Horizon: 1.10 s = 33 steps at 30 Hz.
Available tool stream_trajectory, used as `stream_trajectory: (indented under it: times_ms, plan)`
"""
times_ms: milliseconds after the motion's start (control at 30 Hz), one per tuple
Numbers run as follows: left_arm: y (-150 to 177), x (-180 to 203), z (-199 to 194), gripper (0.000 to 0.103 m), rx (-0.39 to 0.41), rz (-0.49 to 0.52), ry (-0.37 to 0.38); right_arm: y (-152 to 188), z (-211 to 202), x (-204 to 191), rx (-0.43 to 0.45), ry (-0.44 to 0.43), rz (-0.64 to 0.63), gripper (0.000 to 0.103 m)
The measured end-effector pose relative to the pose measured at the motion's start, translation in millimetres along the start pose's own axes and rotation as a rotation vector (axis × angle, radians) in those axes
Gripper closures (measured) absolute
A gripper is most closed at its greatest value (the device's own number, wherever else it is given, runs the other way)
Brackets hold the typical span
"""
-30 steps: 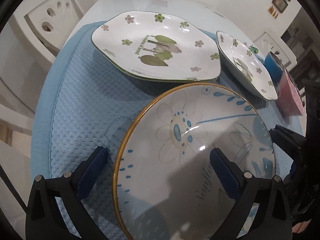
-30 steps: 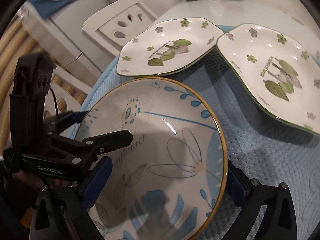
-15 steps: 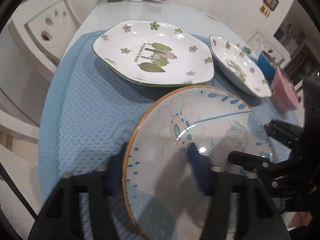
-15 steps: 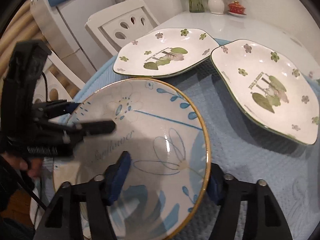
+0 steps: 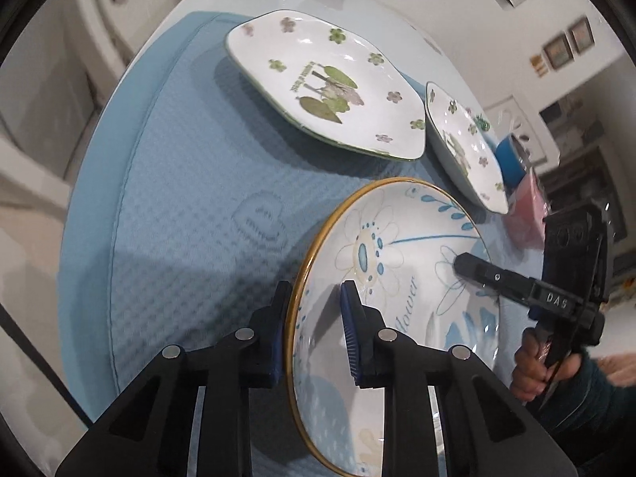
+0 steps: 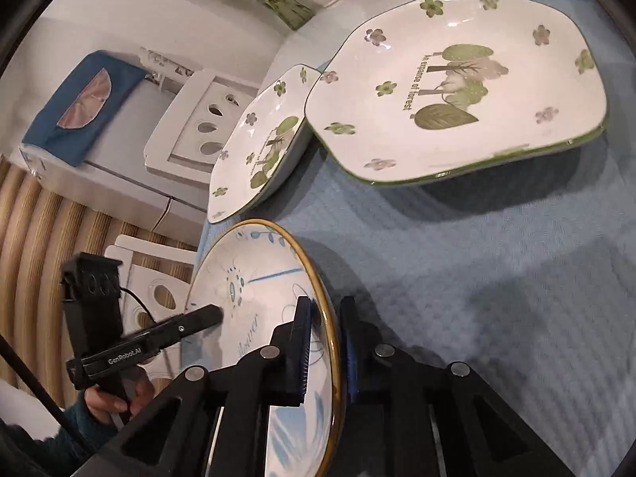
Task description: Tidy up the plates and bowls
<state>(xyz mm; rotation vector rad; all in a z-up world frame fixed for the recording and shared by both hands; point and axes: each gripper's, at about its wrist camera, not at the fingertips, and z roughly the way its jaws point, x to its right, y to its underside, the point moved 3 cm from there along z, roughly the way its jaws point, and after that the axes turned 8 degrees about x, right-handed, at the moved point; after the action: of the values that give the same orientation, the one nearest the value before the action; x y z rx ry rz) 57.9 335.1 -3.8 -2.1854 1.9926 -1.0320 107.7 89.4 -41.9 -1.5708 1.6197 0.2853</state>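
We grip the bowl (image 5: 401, 278) by both rims.
Left gripper (image 5: 314, 310) and right gripper (image 6: 326, 326) have just closed, each clamping a rim.

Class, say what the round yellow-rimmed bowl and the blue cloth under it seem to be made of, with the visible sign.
Round bowl: probably glazed ceramic; glossy highlights, painted flowers beneath the shine. Blue cloth: apparently woven cotton, matte; a waffle-like grid texture shows.
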Motion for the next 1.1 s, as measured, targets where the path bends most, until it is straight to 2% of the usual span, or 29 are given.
stream_trajectory:
  times_ms: [133, 467, 633, 833, 1100]
  plan:
    - [7, 8, -14, 0.079, 0.013, 0.041, -0.024, 0, -8, -17, 0.005, 0.024, -0.033, 0.088]
    - [19, 29, -73, 0.079, 0.065, 0.104, 0.009, 17, -54, -58, 0.060, -0.005, -0.078, 0.088]
    - [26, 39, -103, 0.077, 0.109, 0.130, 0.002, 32, -79, -86, 0.091, -0.030, -0.124, 0.088]
    - [43, 35, -140, 0.074, 0.178, 0.085, -0.004, 54, -95, -116, 0.082, -0.065, -0.189, 0.089]
    - [66, 21, -156, 0.074, 0.193, 0.047, -0.034, 77, -91, -136, 0.039, -0.083, -0.238, 0.089]
